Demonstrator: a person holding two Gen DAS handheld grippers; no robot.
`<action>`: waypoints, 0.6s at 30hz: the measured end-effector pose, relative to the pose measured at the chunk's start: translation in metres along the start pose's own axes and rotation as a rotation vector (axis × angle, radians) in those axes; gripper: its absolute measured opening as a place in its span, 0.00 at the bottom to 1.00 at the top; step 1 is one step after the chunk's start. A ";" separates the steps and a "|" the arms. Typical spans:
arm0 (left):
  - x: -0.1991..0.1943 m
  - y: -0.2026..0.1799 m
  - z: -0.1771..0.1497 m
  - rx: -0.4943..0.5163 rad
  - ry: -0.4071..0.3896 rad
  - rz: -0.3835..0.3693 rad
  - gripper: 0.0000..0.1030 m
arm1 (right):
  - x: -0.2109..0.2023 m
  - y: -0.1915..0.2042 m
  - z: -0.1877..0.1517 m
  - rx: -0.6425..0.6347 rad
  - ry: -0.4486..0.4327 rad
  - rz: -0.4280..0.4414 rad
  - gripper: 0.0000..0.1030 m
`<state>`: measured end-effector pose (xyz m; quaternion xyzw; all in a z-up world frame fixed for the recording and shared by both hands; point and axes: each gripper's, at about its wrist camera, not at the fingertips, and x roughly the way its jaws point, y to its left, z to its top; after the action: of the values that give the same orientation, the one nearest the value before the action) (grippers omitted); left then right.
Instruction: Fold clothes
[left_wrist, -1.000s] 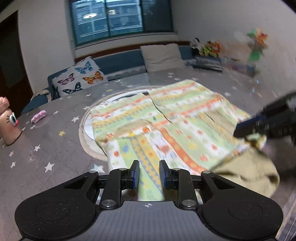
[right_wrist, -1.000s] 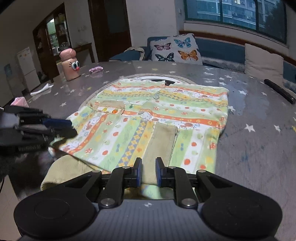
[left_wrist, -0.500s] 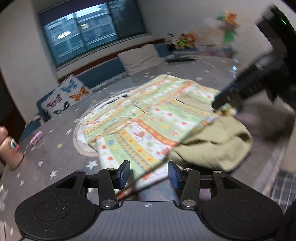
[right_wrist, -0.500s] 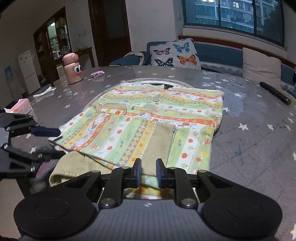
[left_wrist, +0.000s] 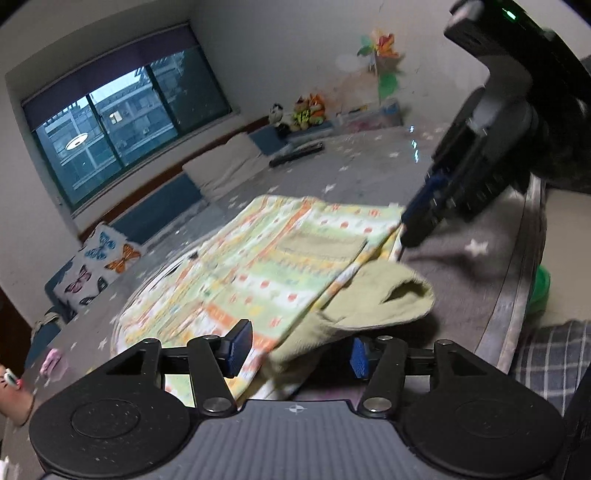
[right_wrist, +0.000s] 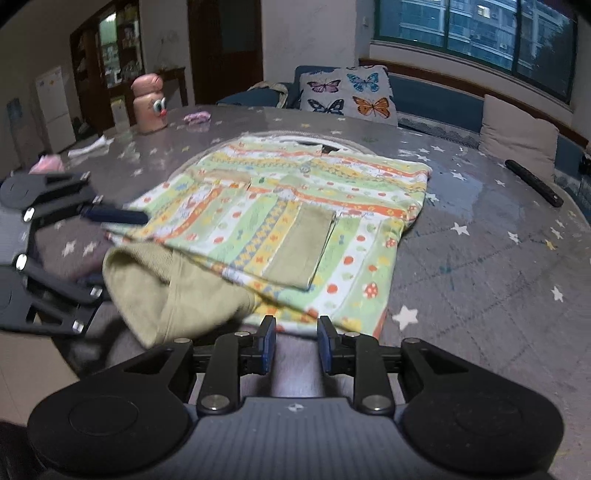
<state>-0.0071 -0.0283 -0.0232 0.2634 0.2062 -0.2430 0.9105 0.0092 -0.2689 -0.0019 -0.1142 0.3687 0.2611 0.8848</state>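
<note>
Your patterned shirt (right_wrist: 295, 221) lies spread on the star-printed desk (right_wrist: 480, 280), collar toward the far side and hem toward you, with one side already turned in so its plain olive lining shows as a strip down the front. The olive cuffed sleeve (right_wrist: 166, 291) bulges out from under the near left edge. That looks like a fold just laid down, which would explain why both tools stand at the near hem.

Your left claw (left_wrist: 297, 349) stands wide, its jaws having just been opening; the shirt's corner and the sleeve lie between the blue pads, which do not press on them. Your right claw (right_wrist: 294, 343) is narrow but parted, its jaws also having just opened, and only bare desk shows between them, just short of the hem.

As for containers, the one thing like it is the cartoon-eyed bottle (right_wrist: 149, 103) at the far left of the desk. It stands upright, well apart from the shirt, and you cannot tell what it holds.
</note>
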 end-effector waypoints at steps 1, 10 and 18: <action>0.002 0.001 0.001 -0.011 -0.003 -0.007 0.53 | -0.001 0.003 -0.002 -0.018 0.003 -0.001 0.26; 0.010 0.038 0.018 -0.240 -0.002 -0.044 0.17 | 0.004 0.031 -0.002 -0.207 -0.042 -0.015 0.39; 0.015 0.054 0.026 -0.295 -0.002 -0.048 0.20 | 0.027 0.052 0.017 -0.362 -0.118 -0.013 0.34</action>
<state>0.0410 -0.0080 0.0100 0.1214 0.2450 -0.2322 0.9335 0.0075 -0.2082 -0.0096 -0.2583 0.2626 0.3238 0.8715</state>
